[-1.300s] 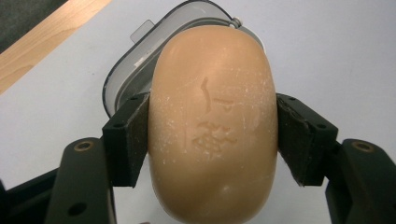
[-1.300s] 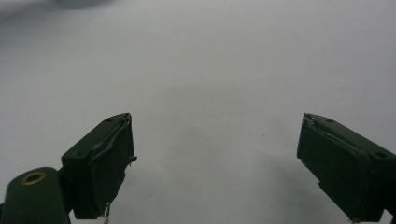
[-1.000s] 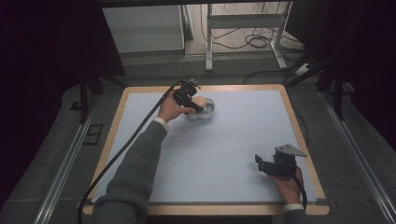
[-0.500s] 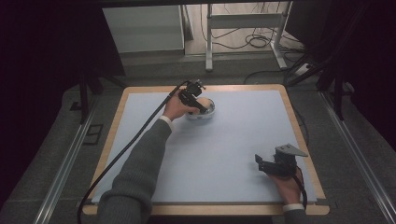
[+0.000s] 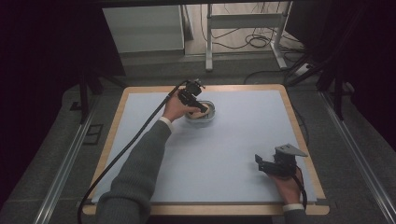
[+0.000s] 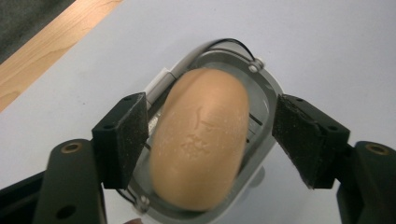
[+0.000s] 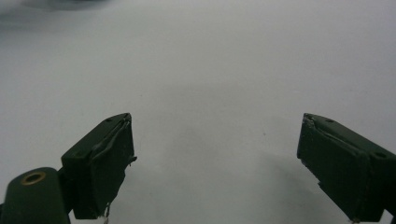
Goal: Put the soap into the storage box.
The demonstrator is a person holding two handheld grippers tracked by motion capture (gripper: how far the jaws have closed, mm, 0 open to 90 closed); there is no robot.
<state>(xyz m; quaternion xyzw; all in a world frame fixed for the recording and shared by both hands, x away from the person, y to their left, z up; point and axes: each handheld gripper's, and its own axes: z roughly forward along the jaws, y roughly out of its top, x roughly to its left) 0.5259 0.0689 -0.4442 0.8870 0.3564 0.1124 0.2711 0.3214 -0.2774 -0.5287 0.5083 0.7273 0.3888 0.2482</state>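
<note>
Bread roll (image 6: 201,140) lies in the clear dish (image 6: 266,140) at the mat's (image 5: 233,140) far side; my left gripper (image 6: 210,140) straddles it, jaws just opening, pads off the crust. Right gripper (image 5: 272,164) rests wide open, holding nothing, well apart.

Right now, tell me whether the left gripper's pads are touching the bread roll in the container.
Apart. In the left gripper view the left gripper has just been opening: the right pad stands clear of the bread roll, and a dark gap shows beside the left pad; the roll lies in the container.
</note>
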